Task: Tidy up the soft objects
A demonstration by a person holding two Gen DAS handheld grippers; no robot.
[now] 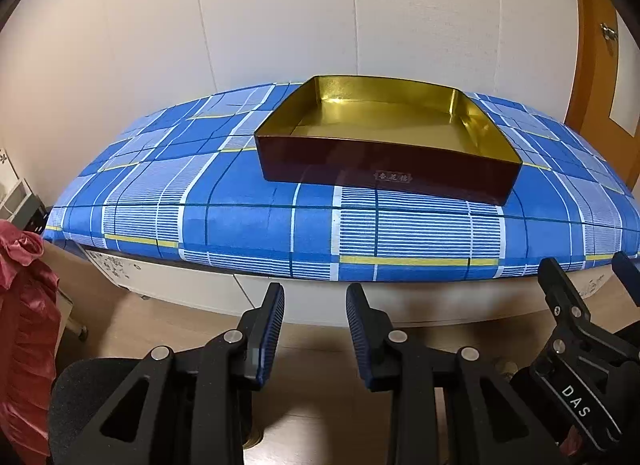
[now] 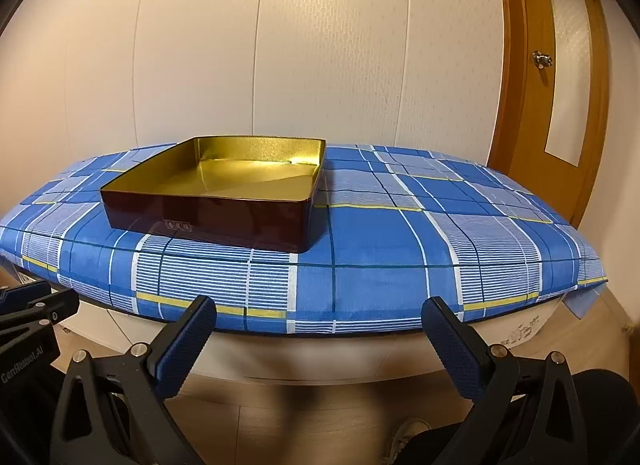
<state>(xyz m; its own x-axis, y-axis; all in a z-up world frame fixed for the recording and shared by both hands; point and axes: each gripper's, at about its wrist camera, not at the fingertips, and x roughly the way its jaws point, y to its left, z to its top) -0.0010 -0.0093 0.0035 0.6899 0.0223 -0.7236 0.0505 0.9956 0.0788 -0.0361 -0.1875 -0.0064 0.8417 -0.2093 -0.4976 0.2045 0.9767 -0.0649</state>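
A square tin box, dark red outside and gold inside, sits empty on a table under a blue plaid cloth. It also shows in the right wrist view on the cloth. My left gripper is open and empty, held in front of the table's near edge, below the box. My right gripper is wide open and empty, also before the near edge, right of the box. The right gripper shows at the right edge of the left wrist view. No soft object lies on the table.
A red satin ruffled fabric hangs at the far left in the left wrist view. A wooden door stands at the right. A white wall is behind the table. Wood floor lies below. The left gripper's body shows at left.
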